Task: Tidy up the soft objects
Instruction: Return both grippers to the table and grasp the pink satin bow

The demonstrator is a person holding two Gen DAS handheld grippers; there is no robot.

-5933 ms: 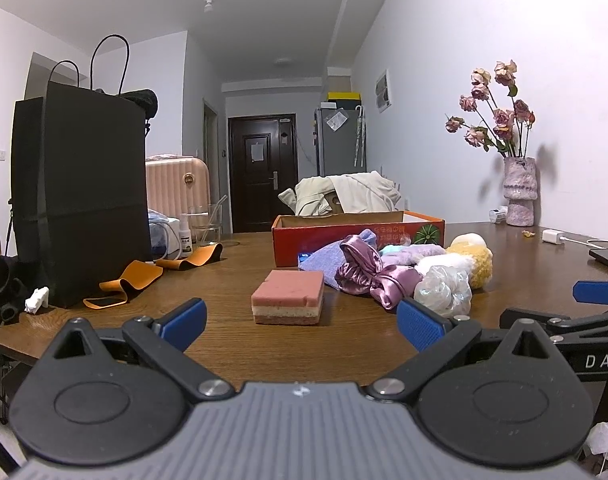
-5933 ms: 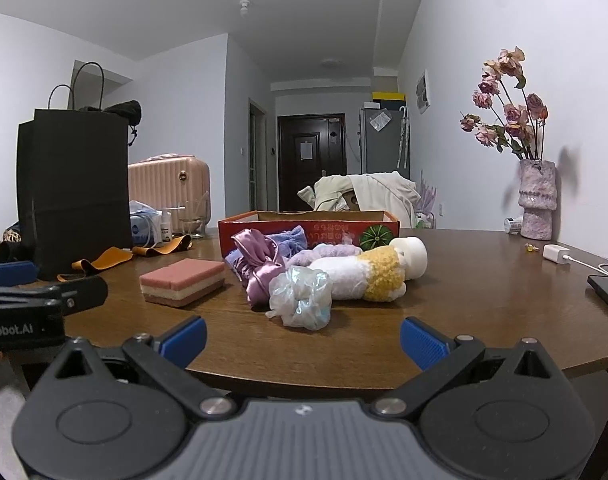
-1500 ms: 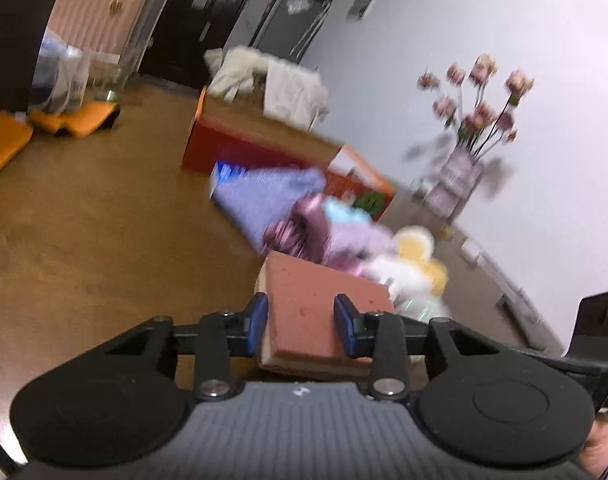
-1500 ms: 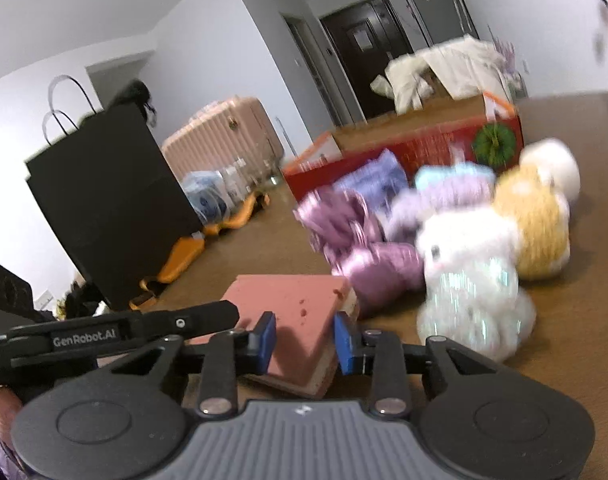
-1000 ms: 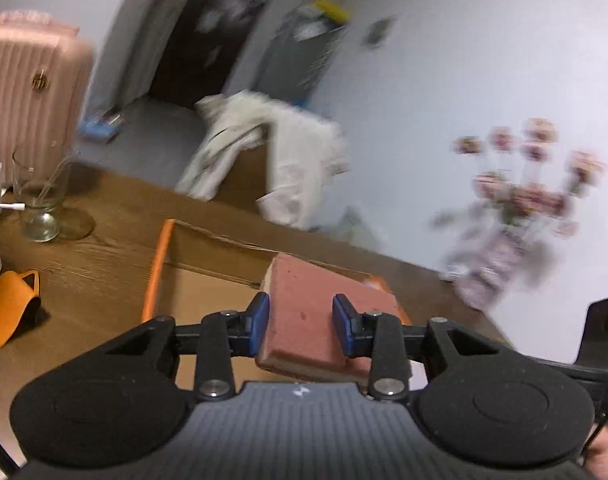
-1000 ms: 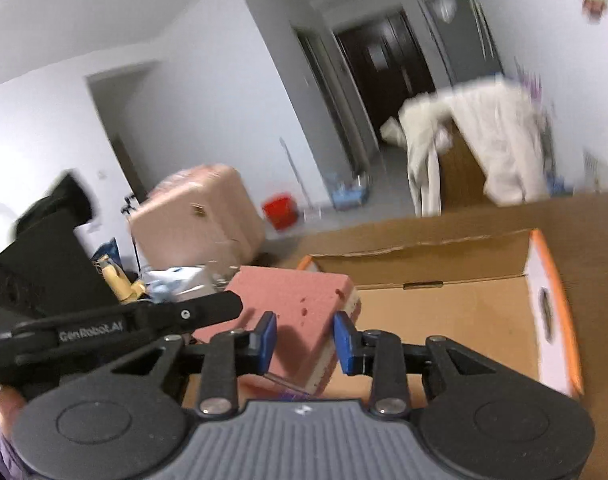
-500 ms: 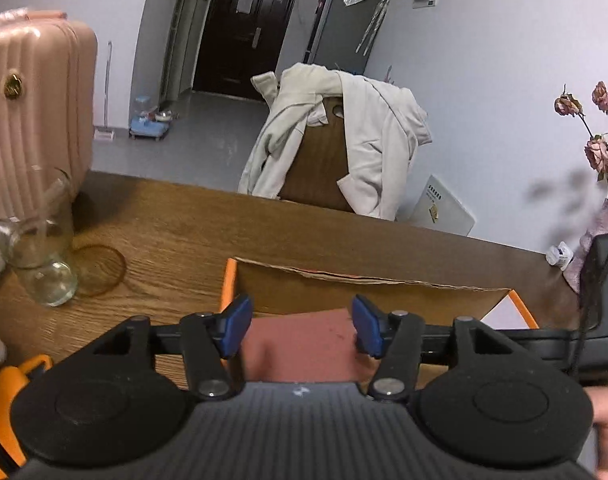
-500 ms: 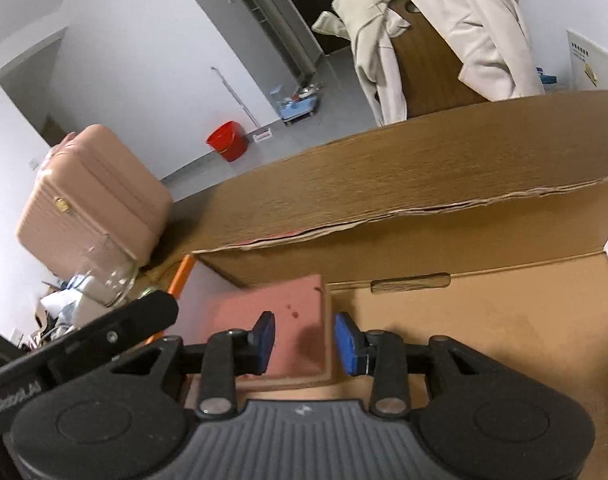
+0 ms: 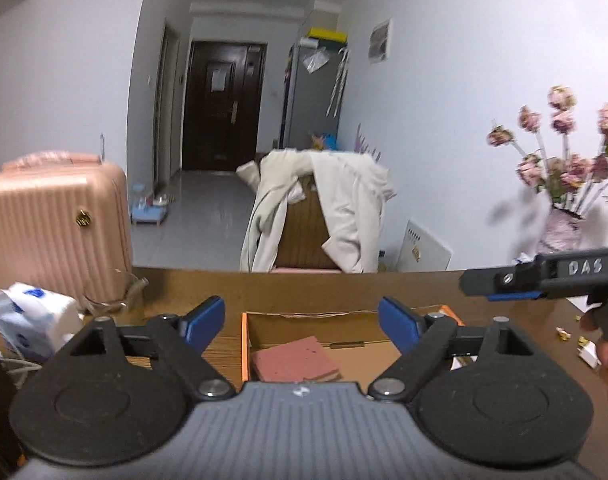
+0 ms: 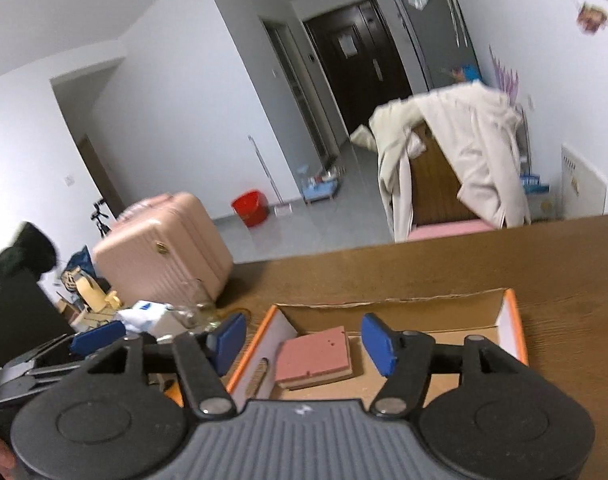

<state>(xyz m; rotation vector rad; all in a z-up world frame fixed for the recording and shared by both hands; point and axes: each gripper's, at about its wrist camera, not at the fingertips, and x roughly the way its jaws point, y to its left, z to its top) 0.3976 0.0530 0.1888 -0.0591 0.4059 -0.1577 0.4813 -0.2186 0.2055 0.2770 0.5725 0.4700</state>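
Observation:
A pink sponge block (image 9: pixel 293 363) lies flat in the left part of the orange-edged cardboard box (image 9: pixel 344 322) on the wooden table. It also shows in the right wrist view (image 10: pixel 316 356), inside the same box (image 10: pixel 512 326). My left gripper (image 9: pixel 301 324) is open and empty above the box. My right gripper (image 10: pixel 304 342) is open and empty, raised above the sponge. The right gripper's arm (image 9: pixel 544 276) shows at the right of the left wrist view. The other soft objects are out of view.
A pink suitcase (image 9: pixel 51 224) stands beyond the table's left side. A glass (image 10: pixel 193 310) and a white packet (image 9: pixel 31 320) sit left of the box. A vase of dried flowers (image 9: pixel 564 224) stands at the right. A chair with a cream coat (image 9: pixel 320 220) is behind the table.
Both grippers have opened and let go of the pink sponge, which now lies in the box. Both have lifted and drawn back from it.

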